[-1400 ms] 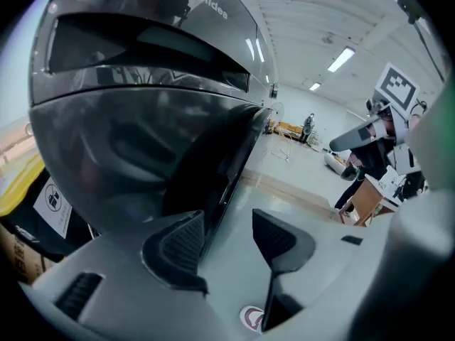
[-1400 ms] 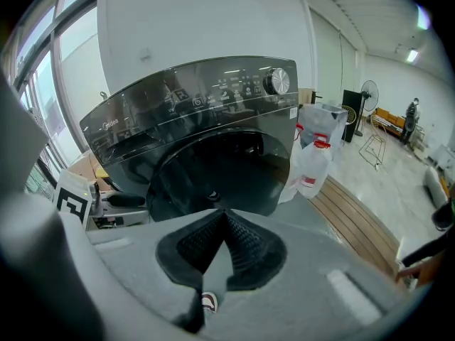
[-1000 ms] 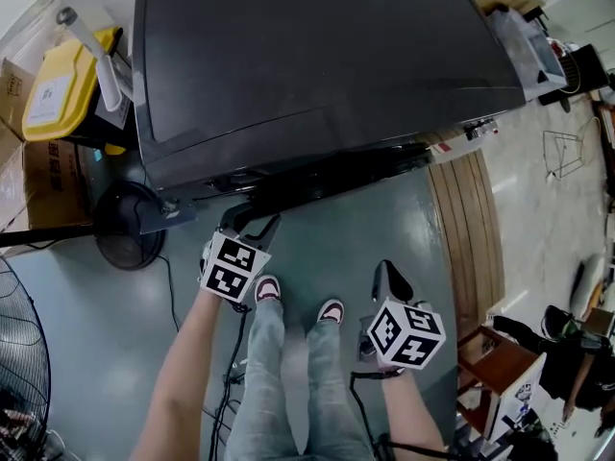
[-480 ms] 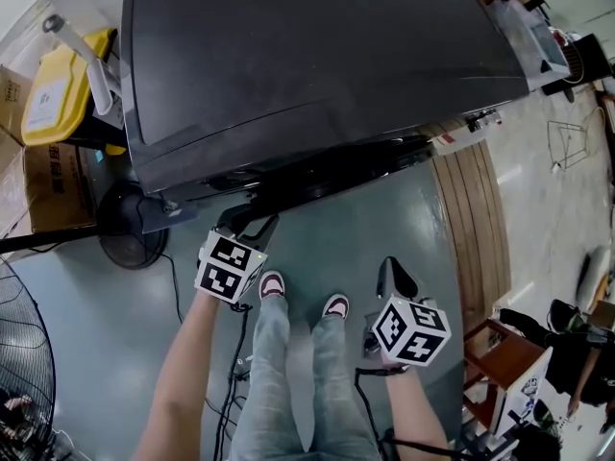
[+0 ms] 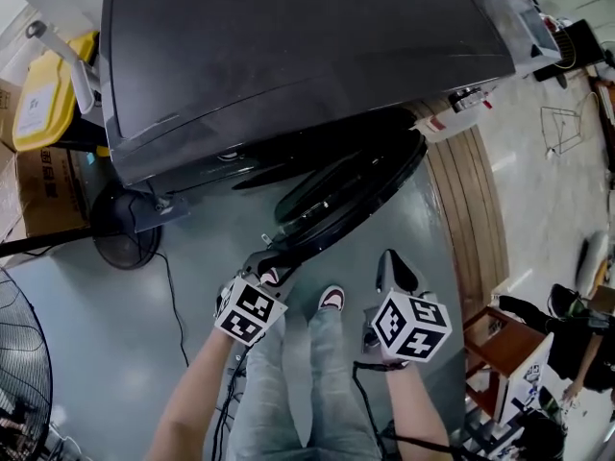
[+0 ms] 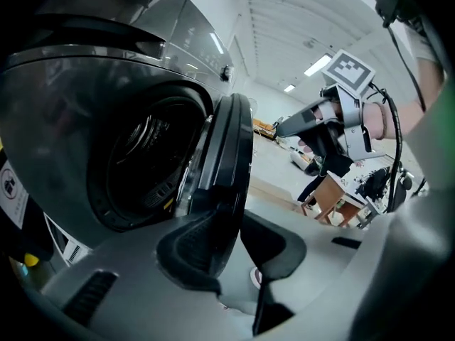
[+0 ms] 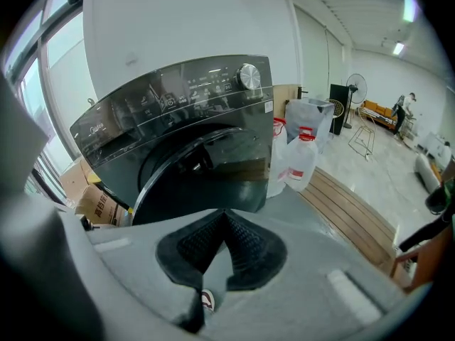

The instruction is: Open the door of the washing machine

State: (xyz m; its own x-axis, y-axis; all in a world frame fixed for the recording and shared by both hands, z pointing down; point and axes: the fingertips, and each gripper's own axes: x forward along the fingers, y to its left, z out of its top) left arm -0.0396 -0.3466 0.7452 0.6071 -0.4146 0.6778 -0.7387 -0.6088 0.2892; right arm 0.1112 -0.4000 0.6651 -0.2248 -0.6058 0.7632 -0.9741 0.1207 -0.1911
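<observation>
Left claw [image 6: 234,240] pinching the half-open washing machine door [image 6: 231,148]; right claw [image 7: 222,236] pressed together.

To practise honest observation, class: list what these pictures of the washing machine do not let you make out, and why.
Contents of the drum: left gripper view, too dark; the door covers part.
Print on the control panel: right gripper view, too small.
Front of the washing machine: head view looks steeply down, so little shows.
Labels on the bottles: right gripper view, too small.
</observation>
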